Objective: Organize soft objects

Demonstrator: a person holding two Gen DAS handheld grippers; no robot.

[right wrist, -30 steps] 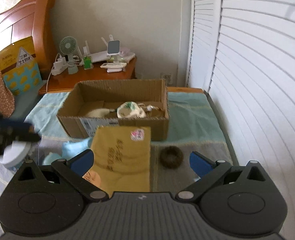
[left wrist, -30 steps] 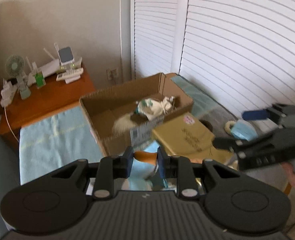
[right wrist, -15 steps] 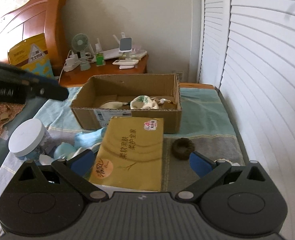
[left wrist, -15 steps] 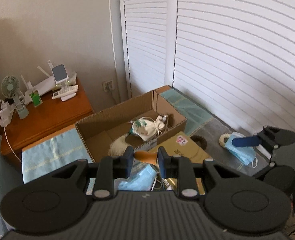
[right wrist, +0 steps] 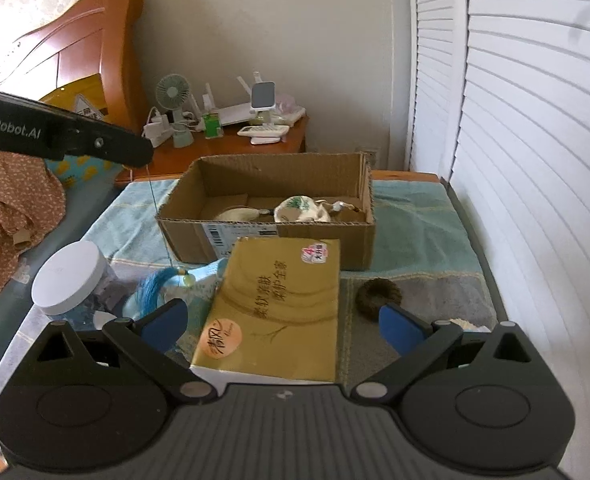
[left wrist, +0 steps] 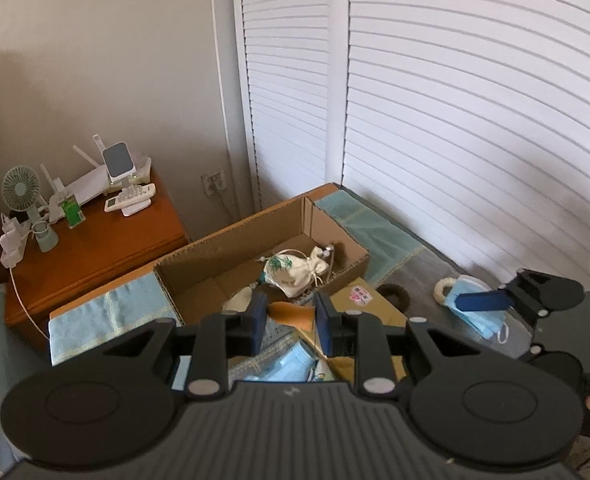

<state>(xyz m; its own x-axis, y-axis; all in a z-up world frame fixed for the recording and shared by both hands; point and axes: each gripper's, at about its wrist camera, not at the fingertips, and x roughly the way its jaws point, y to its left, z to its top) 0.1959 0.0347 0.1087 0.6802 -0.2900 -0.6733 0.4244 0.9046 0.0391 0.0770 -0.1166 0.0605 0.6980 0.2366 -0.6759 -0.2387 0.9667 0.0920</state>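
My left gripper (left wrist: 288, 322) is shut on a small orange piece (left wrist: 291, 314) and held high above the table. In the right wrist view a thin string hangs from it down to a blue tassel (right wrist: 155, 290) on the table. An open cardboard box (right wrist: 271, 208) holds a white drawstring pouch (right wrist: 301, 210) and a pale tassel (right wrist: 235, 214). My right gripper (right wrist: 281, 320) is open and empty, low over a gold tissue pack (right wrist: 275, 300). It also shows in the left wrist view (left wrist: 495, 300) above blue face masks (left wrist: 477, 312).
A dark brown hair ring (right wrist: 379, 295) lies right of the tissue pack. A white-lidded jar (right wrist: 69, 280) stands at the left. A white ring (left wrist: 443, 290) lies by the masks. A wooden nightstand (left wrist: 95, 248) with a fan and router is behind. Louvred doors (right wrist: 515, 160) run along the right.
My left gripper has risen with the orange piece, so the box and table look farther below. The right gripper has pulled back a little and stayed open.
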